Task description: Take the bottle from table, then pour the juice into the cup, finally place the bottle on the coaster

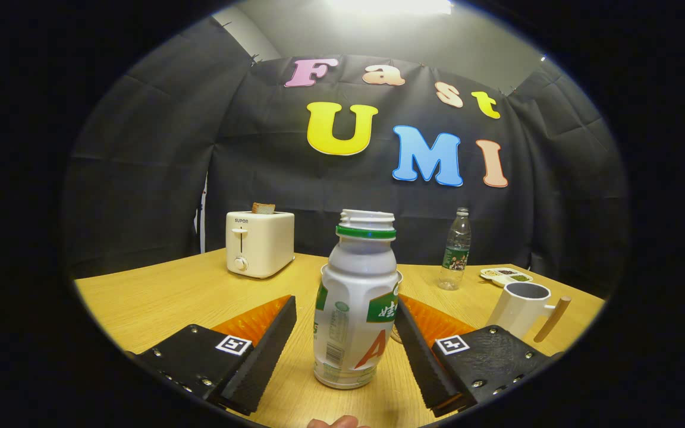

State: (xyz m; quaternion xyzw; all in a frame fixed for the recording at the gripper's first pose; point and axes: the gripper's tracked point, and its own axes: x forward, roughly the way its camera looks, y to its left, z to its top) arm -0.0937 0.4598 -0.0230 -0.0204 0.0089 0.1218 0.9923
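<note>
Spread jaws (342, 351) stand on either side of the bottle, a gap showing on the left side and the right finger very close to the bottle's wall; whether that finger touches it cannot be told.

Under everything lies the wooden table (164, 297), pale and grained, running back to the dark cloth wall.

On its far left part stands a cream toaster (259, 242) with a slice of toast (263, 208) sticking out of its slot.

Between the fingers, upright on the table, is the bottle (357, 303): a white plastic drink bottle with a green ring under its open, capless neck and a printed label around its body. A pale rim just behind the bottle's shoulder may be another vessel, but it is too hidden to tell.

Right of the bottle and beyond the right finger sits the cup (524, 306), a white mug with a wooden stick handle pointing right.

Further back, near the wall, a clear water bottle (455, 249) stands upright, well apart from the cup.

Just right of it lies a small divided dish (504, 276) holding dark and green bits.

At the near table edge, a fingertip (336, 422) of a person shows.
</note>
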